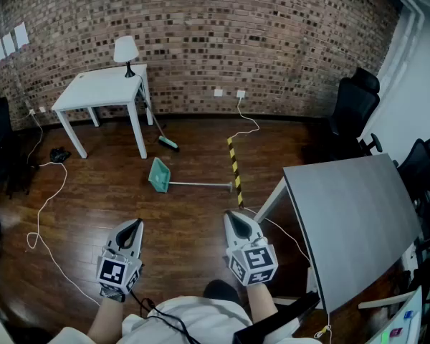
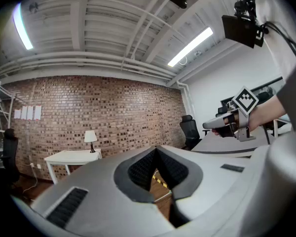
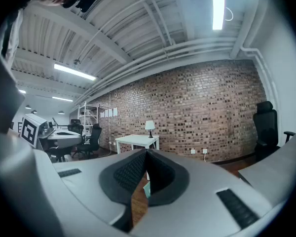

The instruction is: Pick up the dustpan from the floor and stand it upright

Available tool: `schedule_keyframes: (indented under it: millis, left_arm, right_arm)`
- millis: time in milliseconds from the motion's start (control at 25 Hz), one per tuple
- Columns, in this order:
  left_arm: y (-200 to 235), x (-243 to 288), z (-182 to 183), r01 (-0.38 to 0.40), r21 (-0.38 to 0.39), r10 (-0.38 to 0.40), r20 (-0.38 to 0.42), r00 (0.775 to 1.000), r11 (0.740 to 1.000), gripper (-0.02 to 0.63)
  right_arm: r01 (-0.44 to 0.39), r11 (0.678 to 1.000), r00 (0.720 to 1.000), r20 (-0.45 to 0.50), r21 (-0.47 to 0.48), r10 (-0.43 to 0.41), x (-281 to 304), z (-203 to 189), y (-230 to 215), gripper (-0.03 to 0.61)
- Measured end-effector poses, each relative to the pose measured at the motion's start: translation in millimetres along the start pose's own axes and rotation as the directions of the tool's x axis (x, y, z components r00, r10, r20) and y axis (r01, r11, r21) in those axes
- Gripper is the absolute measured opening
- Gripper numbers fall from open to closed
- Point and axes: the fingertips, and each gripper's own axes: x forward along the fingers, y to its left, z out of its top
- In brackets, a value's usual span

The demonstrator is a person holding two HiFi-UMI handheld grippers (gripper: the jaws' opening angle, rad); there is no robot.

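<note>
Dark wood makes up the floor (image 1: 115, 206), and on it the green dustpan (image 1: 159, 175) is laid flat. Its long handle (image 1: 201, 185) is stretched out to the right, with the end close to a strip of yellow-and-black tape (image 1: 234, 165). The dustpan is found in the open stretch between the white desk (image 1: 100, 88) and the grey desk (image 1: 351, 221), well ahead of both grippers. A lamp (image 1: 126, 51) is carried by the white desk, and a broom (image 1: 165, 140) is propped beside that desk's leg, its head set on the floor near the dustpan. The left gripper (image 1: 134, 226) and the right gripper (image 1: 233, 217) are held side by side and apart, roughly level. Both are pointed across the floor towards the dustpan, and neither is in contact with it. The fingers (image 2: 140, 169) of each gripper are clenched together, and nothing is held between them.
</note>
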Motion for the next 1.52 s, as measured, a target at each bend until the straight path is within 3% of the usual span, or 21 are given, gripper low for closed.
schedule_keyframes:
  millis: [280, 480, 640, 840, 1040, 1200, 1360, 1440, 1520]
  left_arm:
    - [19.7, 1.2, -15.0, -0.013, -0.021, 0.013, -0.003, 1.0, 1.0, 0.003]
    - [38.8, 39.8, -32.6, 0.005, -0.014, -0.006, -0.035, 0.999, 1.0, 0.003]
    - [44.0, 97.2, -42.3, 0.018, 0.017, -0.017, -0.049, 0.999, 1.0, 0.003]
    - [86.7, 188.2, -62.5, 0.009, 0.033, -0.006, -0.091, 0.996, 0.999, 0.004]
    - [119.5, 295.9, -52.6, 0.012, 0.003, -0.012, -0.109, 0.994, 1.0, 0.005]
    - [137.2, 361.0, -45.4, 0.032, 0.015, -0.03, -0.114, 0.993, 0.999, 0.006]
    - [143.1, 397.7, -58.7, 0.109, 0.025, -0.104, -0.149, 0.983, 0.994, 0.006]
    - [135.3, 409.2, -67.6, 0.193, -0.005, -0.19, -0.208, 0.959, 0.981, 0.008]
    - [127.9, 419.6, -79.7, 0.302, -0.036, -0.302, -0.241, 0.922, 0.953, 0.008]
  right_arm:
    - [0.021, 1.0, 1.0, 0.0, 0.023, -0.021, 12.6, -11.1, 5.0, -0.006]
    - [0.006, 0.999, 0.999, 0.033, 0.036, -0.007, 48.0, -5.2, -8.1, -0.006]
    - [0.004, 0.998, 0.999, 0.045, 0.057, -0.006, 92.6, -12.4, -56.3, -0.006]
    - [-0.004, 0.997, 0.998, 0.066, 0.079, -0.001, 183.3, -14.2, -124.4, -0.006]
    - [-0.023, 0.996, 0.996, 0.084, 0.082, 0.016, 260.1, 12.4, -197.9, -0.006]
    - [0.014, 0.994, 0.998, 0.066, 0.106, -0.021, 307.0, 18.4, -244.0, -0.006]
    - [0.052, 0.989, 0.998, 0.033, 0.136, -0.057, 335.7, 4.3, -264.1, -0.006]
    - [0.067, 0.986, 0.997, 0.021, 0.154, -0.071, 344.4, -2.1, -266.6, -0.006]
    - [0.081, 0.985, 0.996, 0.011, 0.149, -0.083, 352.5, -6.2, -265.9, -0.006]
